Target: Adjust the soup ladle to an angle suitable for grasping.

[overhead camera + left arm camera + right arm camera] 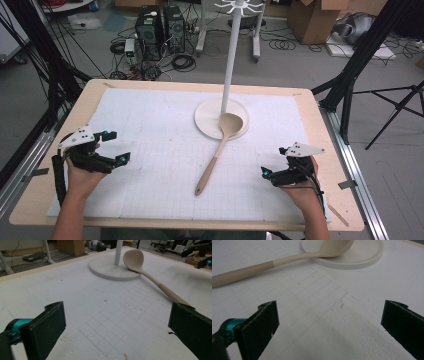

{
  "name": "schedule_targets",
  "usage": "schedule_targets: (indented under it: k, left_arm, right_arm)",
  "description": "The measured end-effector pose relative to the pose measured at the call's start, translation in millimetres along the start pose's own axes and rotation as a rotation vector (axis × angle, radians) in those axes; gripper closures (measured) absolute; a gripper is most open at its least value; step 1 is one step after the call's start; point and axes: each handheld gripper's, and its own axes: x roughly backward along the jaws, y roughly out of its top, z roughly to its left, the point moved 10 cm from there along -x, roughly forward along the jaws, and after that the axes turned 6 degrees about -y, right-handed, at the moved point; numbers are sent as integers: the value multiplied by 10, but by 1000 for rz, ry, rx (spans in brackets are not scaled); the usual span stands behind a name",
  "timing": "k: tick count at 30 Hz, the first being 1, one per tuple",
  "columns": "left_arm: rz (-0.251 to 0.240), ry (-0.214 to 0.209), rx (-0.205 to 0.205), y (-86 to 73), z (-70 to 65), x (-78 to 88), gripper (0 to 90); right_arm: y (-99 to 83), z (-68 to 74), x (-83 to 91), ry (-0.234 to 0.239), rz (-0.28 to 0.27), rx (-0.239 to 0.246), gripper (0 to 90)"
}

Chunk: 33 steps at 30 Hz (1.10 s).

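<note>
Unmarked wooden ladle (216, 156) against stand base (206, 121), left gripper (114, 148) and right gripper (270, 172) fingers released, empty

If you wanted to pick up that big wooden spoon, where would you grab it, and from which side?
Probably the darker lower handle of the spoon, taken from above with the jaws across its width. That stretch lies flat and free on the white mat, while the bowl rests tilted on the round stand base, close to the pole. The right gripper, open, looks a little nearer than the left gripper.
</note>
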Motion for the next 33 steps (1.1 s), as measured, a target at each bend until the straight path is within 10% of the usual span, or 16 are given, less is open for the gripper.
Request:
schedule_targets:
  k: [33]
  left_arm:
    - [84, -69, -21, 17, -252, -395, 17]
  right_arm:
    - [32, -46, 145, -34, 7, 18, 2]
